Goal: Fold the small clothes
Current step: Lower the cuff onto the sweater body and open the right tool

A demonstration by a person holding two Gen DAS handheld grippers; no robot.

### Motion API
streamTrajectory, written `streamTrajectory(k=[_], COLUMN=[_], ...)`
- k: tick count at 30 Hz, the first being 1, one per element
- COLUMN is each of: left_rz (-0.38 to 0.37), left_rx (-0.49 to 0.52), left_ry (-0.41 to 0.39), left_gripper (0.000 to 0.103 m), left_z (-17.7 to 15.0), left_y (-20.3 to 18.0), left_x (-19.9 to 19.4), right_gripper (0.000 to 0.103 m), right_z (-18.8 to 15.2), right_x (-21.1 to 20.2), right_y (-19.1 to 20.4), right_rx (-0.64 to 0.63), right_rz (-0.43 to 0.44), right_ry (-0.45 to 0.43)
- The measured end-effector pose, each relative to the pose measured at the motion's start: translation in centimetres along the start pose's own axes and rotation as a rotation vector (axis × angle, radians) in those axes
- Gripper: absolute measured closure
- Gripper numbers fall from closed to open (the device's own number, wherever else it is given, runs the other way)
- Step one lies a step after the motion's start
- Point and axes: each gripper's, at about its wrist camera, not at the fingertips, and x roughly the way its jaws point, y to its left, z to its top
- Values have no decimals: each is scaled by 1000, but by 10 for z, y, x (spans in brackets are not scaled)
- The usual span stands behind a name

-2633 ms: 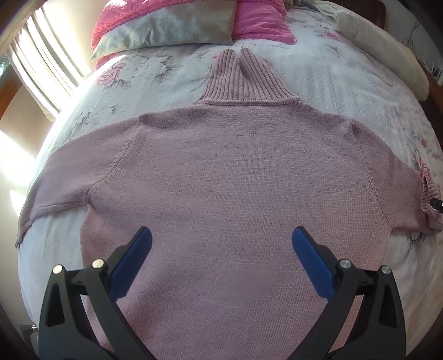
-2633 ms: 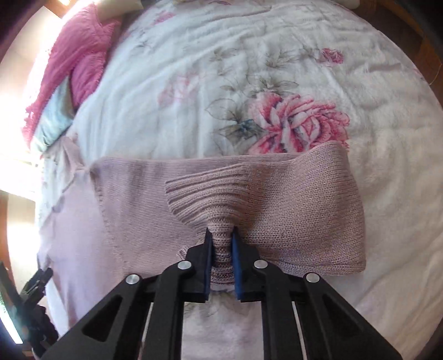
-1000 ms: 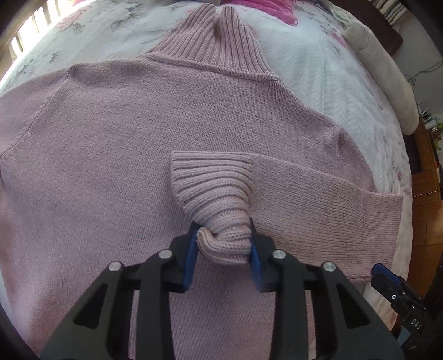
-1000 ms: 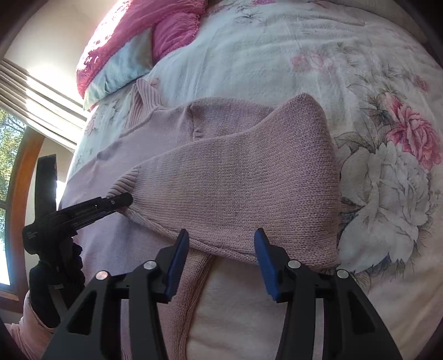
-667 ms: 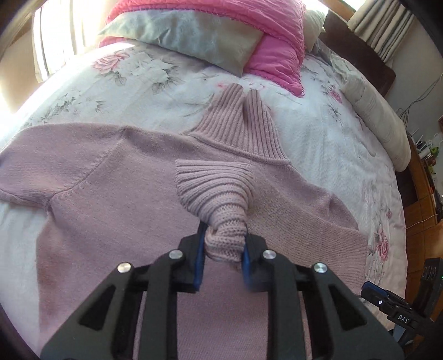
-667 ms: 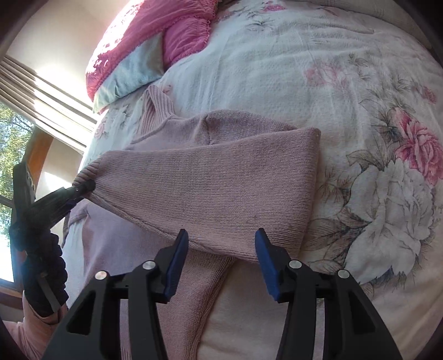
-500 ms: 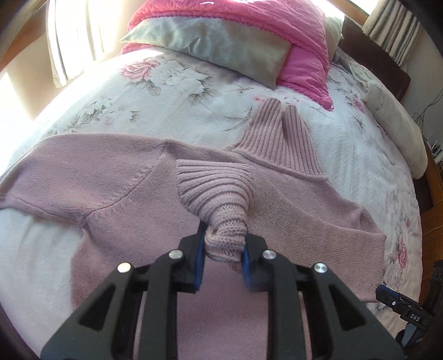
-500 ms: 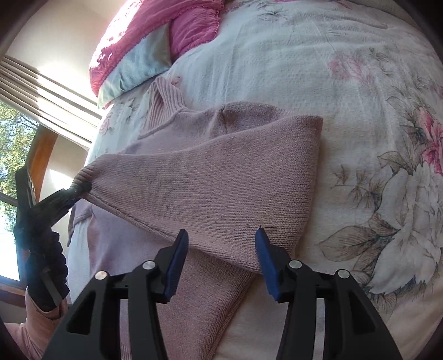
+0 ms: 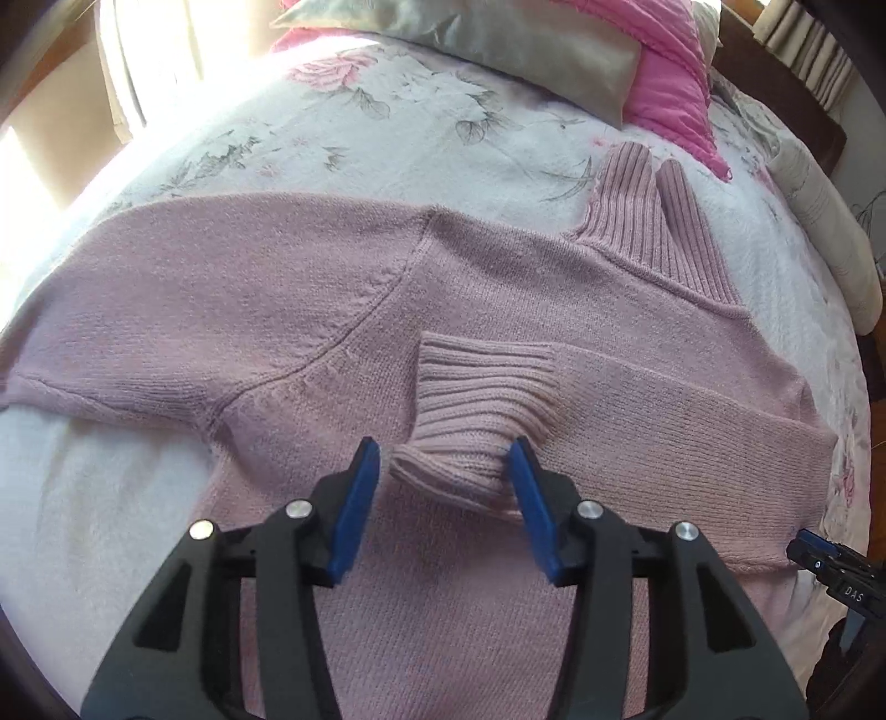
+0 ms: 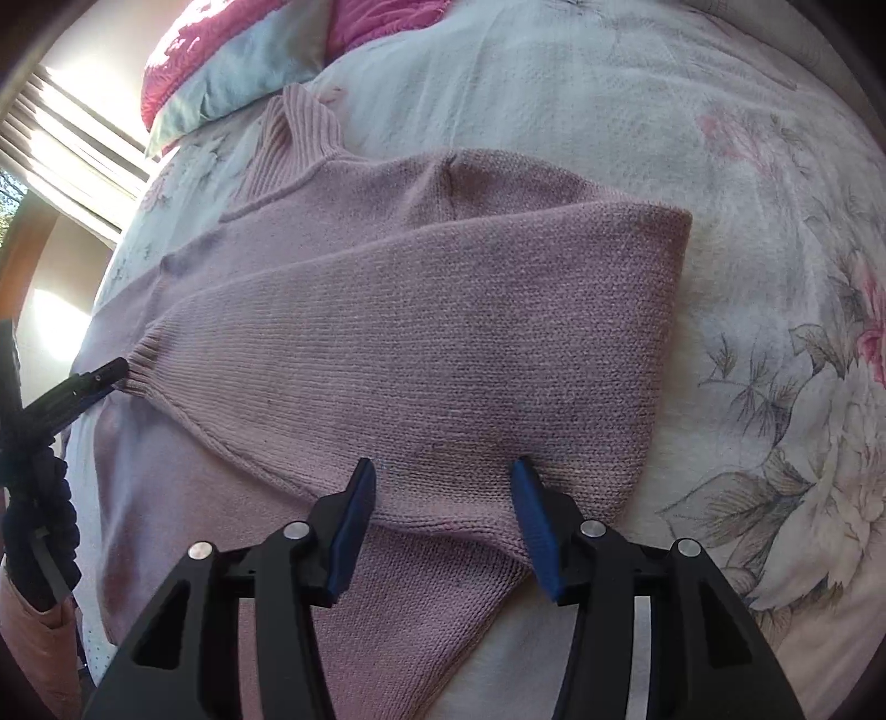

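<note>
Floral-printed white bedspread point(image 9: 387, 127) carries the task's garment, a dusty-pink knitted turtleneck sweater point(image 9: 310, 310), lying flat across the bed with its ribbed collar point(image 9: 653, 221) pointing toward the pink and grey pillows point(image 9: 526, 39). One sleeve point(image 10: 443, 332) is folded inward across the body; the other sleeve point(image 9: 138, 293) lies extended. The knit is judged soft, light and stretchy: it will sag and drape rather than hold shape, so hold is best taken at thick doubled edges, namely cuffs, hem corners or the shoulder fold. Left gripper point(image 9: 443, 493) has its blue pads apart, the ribbed cuff point(image 9: 470, 421) resting loosely between them, bunched. Right gripper point(image 10: 443, 509) likewise stands apart, poised over the folded sleeve's lower edge, clamping nothing.
</note>
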Motion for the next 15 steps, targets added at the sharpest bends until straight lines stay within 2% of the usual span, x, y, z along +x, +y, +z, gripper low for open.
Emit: streamTrajectory(k=[2, 3, 4, 5, 10, 12, 13, 15], left_rz=[-3, -7, -16, -16, -34, -7, 5, -17], left_rx=[15, 19, 22, 28, 39, 74, 85, 57], left_ry=[-59, -80, -85, -76, 35, 69, 92, 144], left_gripper=[52, 46, 39, 39, 39, 39, 39, 41], left_z=[4, 6, 7, 9, 7, 4, 3, 0], left_y=[0, -2, -5, -9, -20, -25, -25, -16], left_x=[-24, -31, -34, -32, 14, 34, 44, 57], right_gripper=[50, 48, 47, 47, 47, 47, 45, 42], right_z=[2, 2, 3, 5, 10, 8, 7, 7], right_x=[-12, -15, -14, -12, 12, 26, 31, 35], right_y=[11, 18, 25, 33, 52, 53, 53, 54], right_rx=[-1, -8, -19, -29, -26, -16, -13, -12], right_rz=[33, 47, 59, 65, 76, 44, 38, 36], right_ry=[-26, -31, -28, -23, 14, 40, 46, 47])
